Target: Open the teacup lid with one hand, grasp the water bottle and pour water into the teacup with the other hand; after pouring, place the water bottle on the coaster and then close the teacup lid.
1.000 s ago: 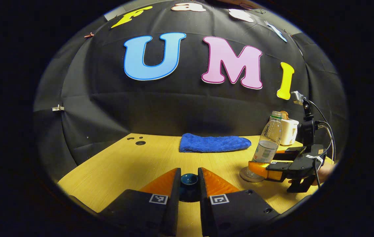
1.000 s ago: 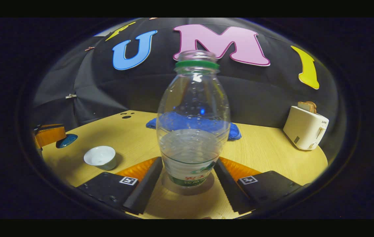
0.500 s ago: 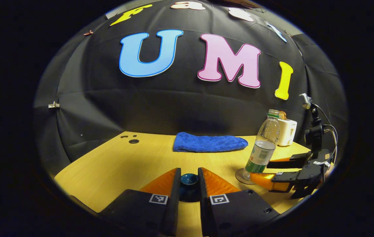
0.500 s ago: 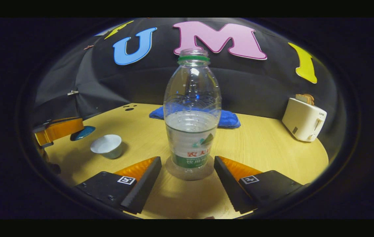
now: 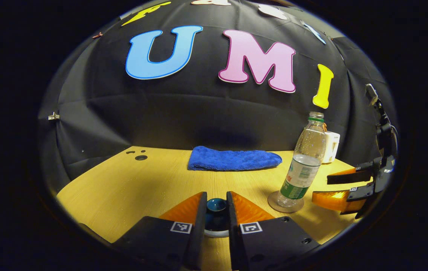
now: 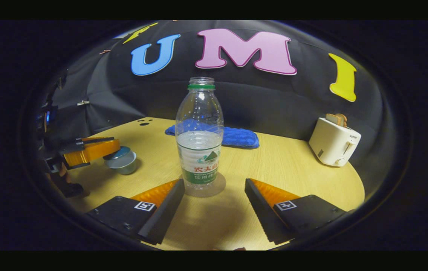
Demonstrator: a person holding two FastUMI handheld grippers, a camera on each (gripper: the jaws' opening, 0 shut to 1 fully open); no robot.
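My left gripper (image 5: pixel 216 198) is shut on the knob of the dark blue lid (image 5: pixel 216 207). The lid sits over the white teacup (image 5: pixel 216 233), whose rim peeks out below it. In the right gripper view the lid (image 6: pixel 119 152) covers the teacup (image 6: pixel 124 166) under the left gripper (image 6: pixel 90 149); whether it is fully seated I cannot tell. The clear water bottle (image 6: pixel 199 139), part full and uncapped, stands upright on the round coaster (image 6: pixel 219 184). My right gripper (image 6: pixel 212 205) is open just behind it, not touching. From the left, the bottle (image 5: pixel 304 165) stands on the coaster (image 5: pixel 272 201) beside the right gripper (image 5: pixel 344 188).
A folded blue cloth (image 6: pixel 236 137) lies at the back of the wooden table (image 6: pixel 297 169). A white toaster (image 6: pixel 334 145) holding toast stands at the back right. In the left gripper view the cloth (image 5: pixel 233 160) lies ahead and the toaster (image 5: pixel 332 146) stands behind the bottle.
The right gripper has let go of the bottle and drawn back, leaving it on the coaster. The left gripper has carried the lid over the teacup and lowered it.
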